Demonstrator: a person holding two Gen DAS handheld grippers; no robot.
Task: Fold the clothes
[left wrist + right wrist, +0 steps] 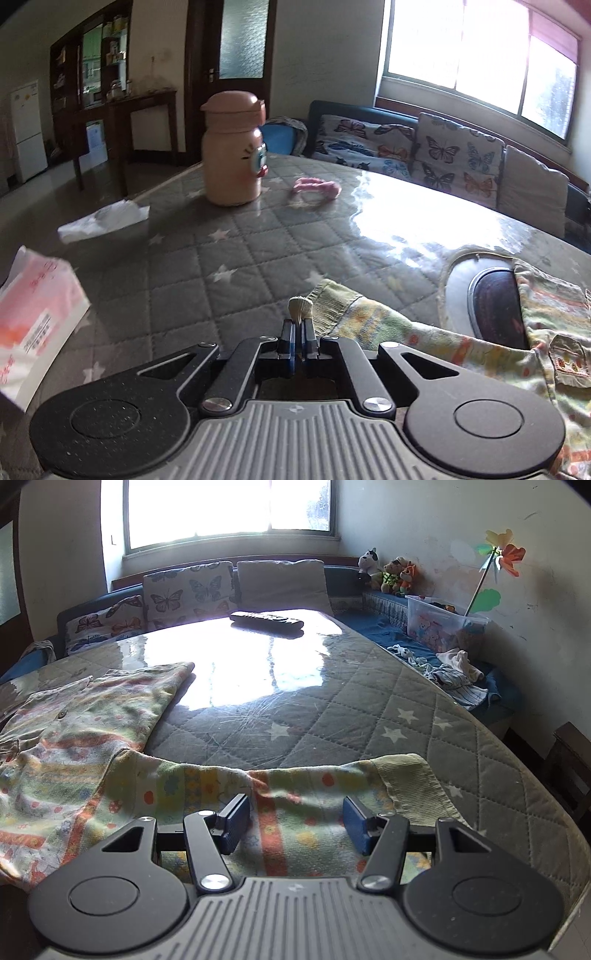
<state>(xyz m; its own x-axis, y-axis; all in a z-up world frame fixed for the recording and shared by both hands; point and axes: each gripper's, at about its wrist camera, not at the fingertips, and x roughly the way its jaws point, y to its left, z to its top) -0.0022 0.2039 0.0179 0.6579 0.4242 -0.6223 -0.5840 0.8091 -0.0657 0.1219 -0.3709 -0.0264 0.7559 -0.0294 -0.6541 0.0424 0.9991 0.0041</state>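
- The left gripper (298, 334) has its fingers pressed together on a bunched bit of the garment (461, 343), at the ribbed cuff of one sleeve — a hold that would suit lifting the sleeve inward.
- The right gripper (295, 825) is spread wide, one finger to each side over the other sleeve (288, 794), touching nothing that I can tell — probably lining up a grab.
- The garment lies flat on the quilted table (369, 709), body beyond the sleeves.
- Beyond the garment: a pink bottle (233, 149), a remote (266, 620).

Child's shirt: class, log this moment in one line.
left gripper: shut on cuff | right gripper: open over sleeve | child's shirt: unfolded
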